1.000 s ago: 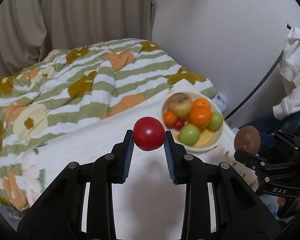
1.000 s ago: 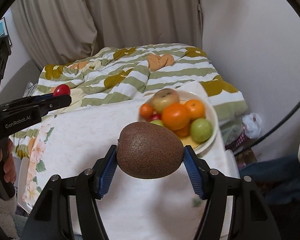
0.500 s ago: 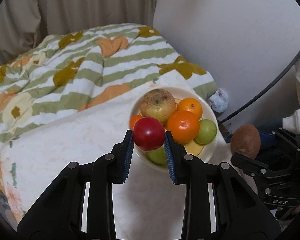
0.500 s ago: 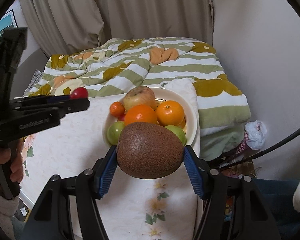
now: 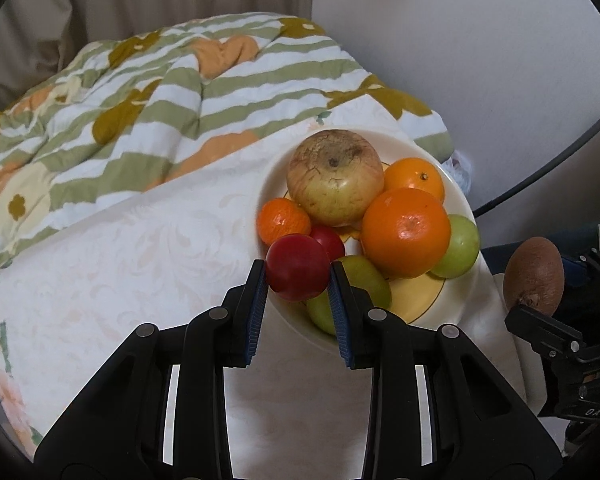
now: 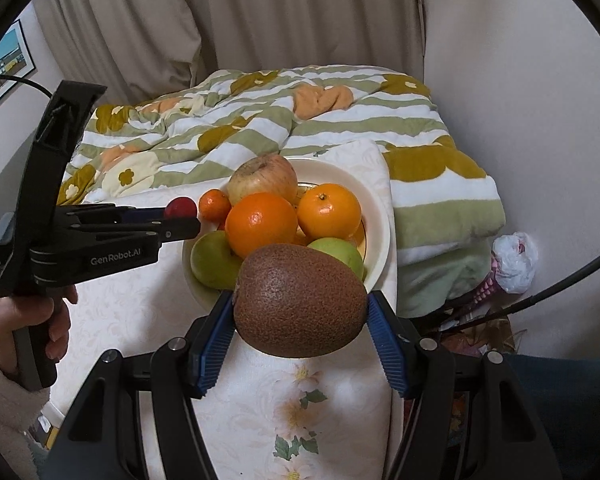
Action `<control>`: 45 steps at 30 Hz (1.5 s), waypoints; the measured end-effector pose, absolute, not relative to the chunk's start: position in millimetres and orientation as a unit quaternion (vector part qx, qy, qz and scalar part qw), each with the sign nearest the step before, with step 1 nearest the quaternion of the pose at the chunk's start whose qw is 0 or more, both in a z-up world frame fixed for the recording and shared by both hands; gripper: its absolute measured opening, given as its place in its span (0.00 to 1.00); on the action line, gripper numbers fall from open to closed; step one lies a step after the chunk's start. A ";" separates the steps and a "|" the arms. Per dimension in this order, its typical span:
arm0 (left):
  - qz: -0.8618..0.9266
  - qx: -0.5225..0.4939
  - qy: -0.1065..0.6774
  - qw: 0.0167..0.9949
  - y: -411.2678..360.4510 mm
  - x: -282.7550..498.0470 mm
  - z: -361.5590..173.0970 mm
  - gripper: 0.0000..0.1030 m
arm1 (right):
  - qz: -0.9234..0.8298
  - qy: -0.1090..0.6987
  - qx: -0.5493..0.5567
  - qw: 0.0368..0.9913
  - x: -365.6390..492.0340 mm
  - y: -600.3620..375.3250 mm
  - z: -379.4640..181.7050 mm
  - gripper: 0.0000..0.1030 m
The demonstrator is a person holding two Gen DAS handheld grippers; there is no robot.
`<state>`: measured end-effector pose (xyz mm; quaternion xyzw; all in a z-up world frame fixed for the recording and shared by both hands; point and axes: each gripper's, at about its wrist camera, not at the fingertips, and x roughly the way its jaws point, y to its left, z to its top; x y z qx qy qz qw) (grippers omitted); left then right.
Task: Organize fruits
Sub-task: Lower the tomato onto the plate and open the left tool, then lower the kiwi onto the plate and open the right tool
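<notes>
On our left gripper [image 6: 180, 216], clamped around a red fruit [image 5: 298, 267], we read "GenRobot.AI", while our right gripper [image 6: 300, 312] pinched a kiwi [image 6: 300, 300].

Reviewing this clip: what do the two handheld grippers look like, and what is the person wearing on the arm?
Both grippers are black plastic with round metal screws and ribbed blue pads. The left gripper has a pistol-style handle, white "GenRobot.AI" lettering and a black cable at its rear. The right gripper shows partial white lettering. The left hand comes out of a fluffy cream sleeve.

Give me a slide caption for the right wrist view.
Right gripper holds a kiwi before the fruit bowl.
</notes>
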<state>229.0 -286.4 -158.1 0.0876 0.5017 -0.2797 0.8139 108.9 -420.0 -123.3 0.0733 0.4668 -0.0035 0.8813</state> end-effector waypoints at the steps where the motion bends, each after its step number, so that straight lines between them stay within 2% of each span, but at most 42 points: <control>1: -0.283 0.086 0.502 0.813 -285.8 229.3 -158.5 0.37 | -0.006 0.467 0.074 0.881 108.7 -419.9 -124.2 0.59; 15: -0.280 0.090 0.484 0.824 -262.9 227.5 -148.1 0.40 | -0.025 0.459 0.075 0.885 100.9 -408.7 -118.8 0.59; 17: -0.283 0.086 0.484 0.824 -256.9 226.0 -146.8 0.69 | -0.026 0.459 0.073 0.885 100.4 -406.1 -118.2 0.59; 18: -0.282 0.083 0.486 0.823 -253.4 225.7 -147.2 1.00 | -0.026 0.458 0.072 0.886 100.1 -405.5 -118.0 0.59; 34: -0.196 0.109 0.473 0.852 -185.6 205.3 -122.3 1.00 | 0.000 0.452 0.015 0.892 119.0 -384.0 -133.4 0.59; 45: -0.171 0.107 0.475 0.857 -177.3 190.3 -123.2 1.00 | 0.030 0.468 -0.018 0.883 133.1 -378.3 -160.3 0.59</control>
